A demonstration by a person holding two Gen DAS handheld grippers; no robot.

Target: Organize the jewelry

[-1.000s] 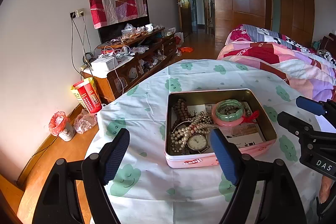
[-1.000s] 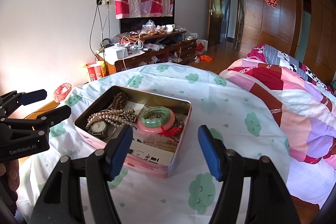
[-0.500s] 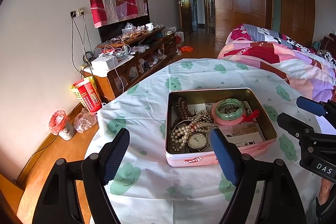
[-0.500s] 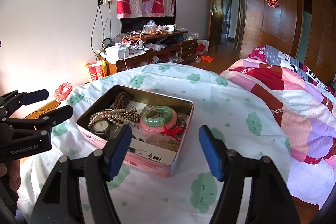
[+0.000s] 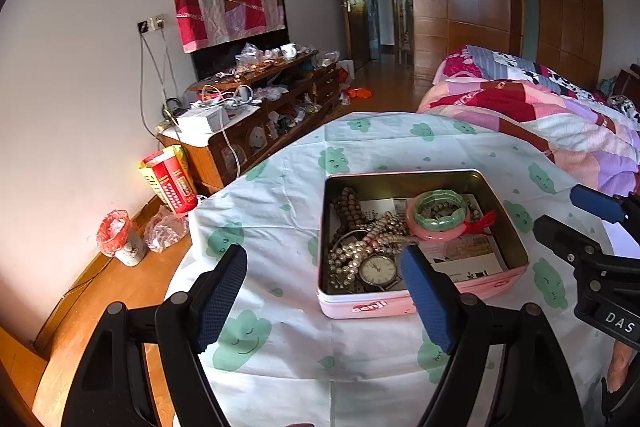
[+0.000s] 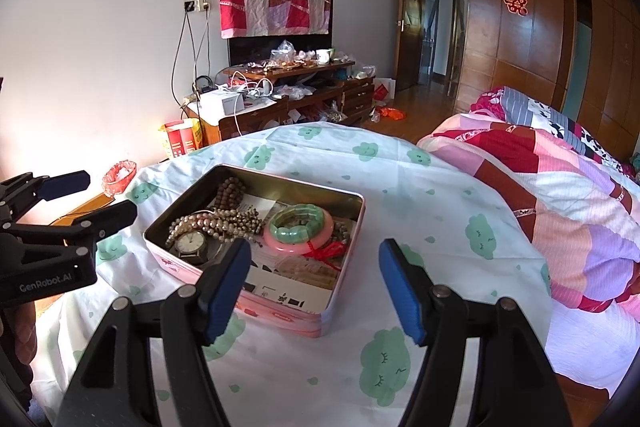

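An open pink tin (image 5: 416, 301) (image 6: 280, 315) sits on the round table and holds jewelry: a green bangle on a pink ring (image 5: 440, 217) (image 6: 298, 227), pearl strands (image 5: 356, 255) (image 6: 208, 223), brown beads (image 5: 348, 205) (image 6: 230, 189), a watch (image 5: 377, 270) (image 6: 191, 242) and paper cards (image 5: 460, 255). My left gripper (image 5: 324, 291) is open and empty, in front of the tin's near left corner. My right gripper (image 6: 316, 287) is open and empty, over the tin's near right side. Each gripper shows in the other's view, the right gripper (image 5: 576, 223) and the left gripper (image 6: 96, 199).
The table has a white cloth with green cloud faces (image 6: 400, 187). A bed with a patchwork quilt (image 6: 560, 195) lies to the right. A cluttered wooden cabinet (image 5: 256, 115) stands along the wall. A red box (image 5: 170, 177) and a small bin (image 5: 118, 237) stand on the floor.
Both grippers have drawn back and up a little, so the tin sits slightly farther away. Both stay open and empty. Nothing in the tin has moved.
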